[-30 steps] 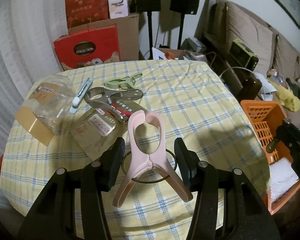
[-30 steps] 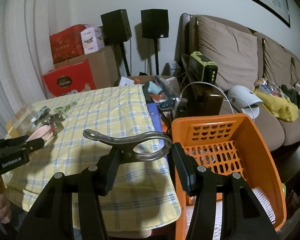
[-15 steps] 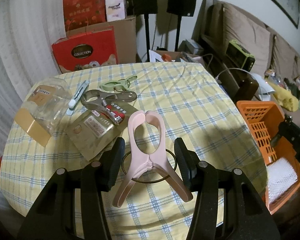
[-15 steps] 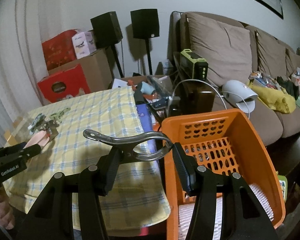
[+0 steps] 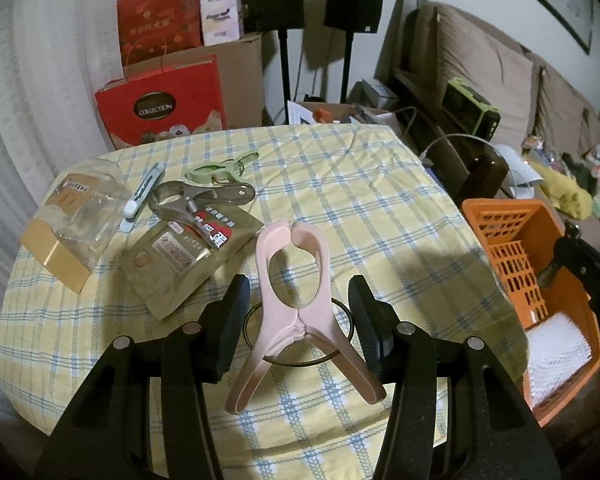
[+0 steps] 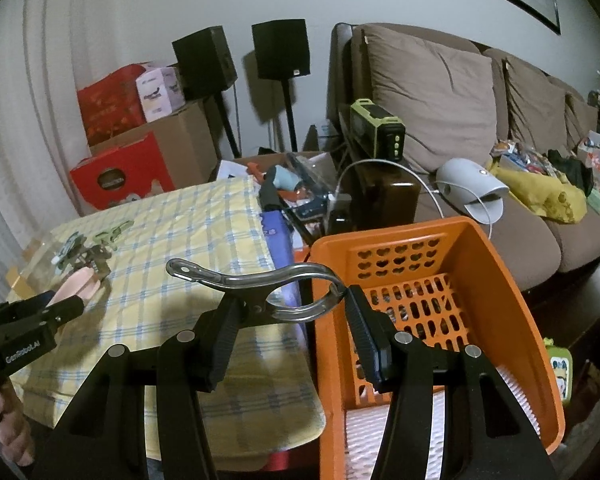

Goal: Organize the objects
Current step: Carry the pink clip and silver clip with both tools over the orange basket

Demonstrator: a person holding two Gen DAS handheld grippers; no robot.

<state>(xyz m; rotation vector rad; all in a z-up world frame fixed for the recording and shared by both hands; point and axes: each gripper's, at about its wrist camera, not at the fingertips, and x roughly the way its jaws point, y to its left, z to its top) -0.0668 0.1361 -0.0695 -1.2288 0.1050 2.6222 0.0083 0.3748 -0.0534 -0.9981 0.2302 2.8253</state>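
My left gripper (image 5: pixel 298 286) is shut on a pink plastic clamp (image 5: pixel 300 326), pinching its wire spring ring just above the yellow checked tablecloth (image 5: pixel 380 208). The clamp's loop points away from me. My right gripper (image 6: pixel 292 300) is shut on a metal clamp (image 6: pixel 236 276), held in the air over the gap between the table's right edge and the orange basket (image 6: pixel 496 280). In the right wrist view the left gripper (image 6: pixel 66 306) shows at far left with the pink clamp (image 6: pixel 80 280) in it. A hand grips its handle.
On the table's far left lie another metal clamp (image 5: pixel 200 198), a green clip (image 5: pixel 220 168), a white pen-like tool (image 5: pixel 144 192), brown pouches (image 5: pixel 180 260) and a clear bag (image 5: pixel 76 216). A white ribbed pad (image 5: pixel 556 352) lies in the basket. Boxes, speakers and a sofa stand behind.
Both grips hold as before. The right wrist view has swung slightly to the right, so the basket fills more of it. The left gripper has barely shifted.
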